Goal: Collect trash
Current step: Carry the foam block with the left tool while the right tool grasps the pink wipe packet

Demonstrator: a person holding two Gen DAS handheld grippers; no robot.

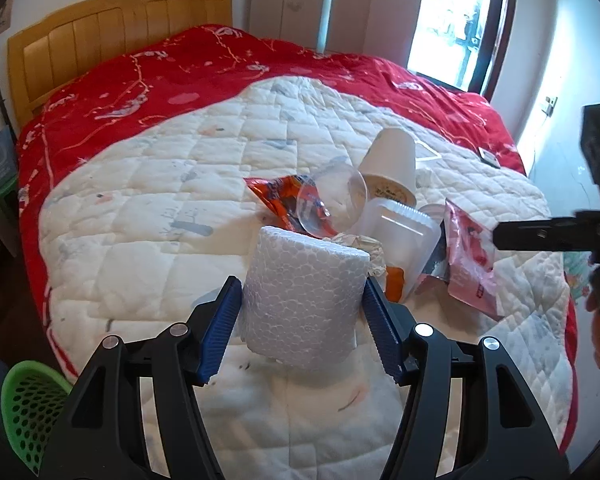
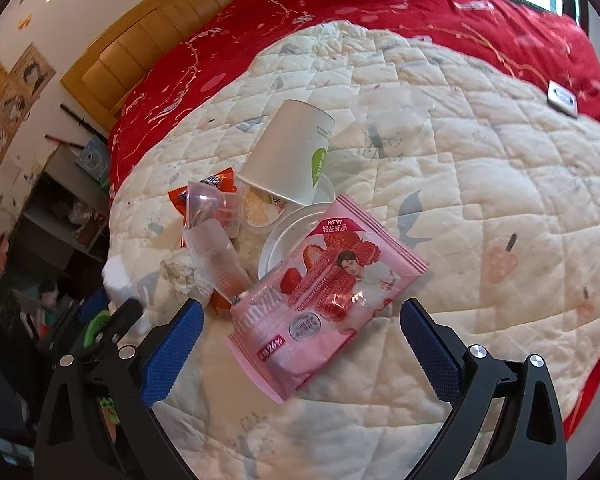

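Note:
My left gripper is shut on a white styrofoam block, held just above the quilt. Behind it lies a trash pile: an orange snack wrapper, a clear plastic cup, a white paper cup on its side, a clear plastic box and a pink snack bag. My right gripper is open, its blue pads either side of the pink snack bag, not touching it. The paper cup, the clear cup and crumpled paper lie beyond.
The trash lies on a white quilt over a red bedspread, wooden headboard behind. A green perforated basket sits at the lower left beside the bed. A small flat device lies near the far bed edge.

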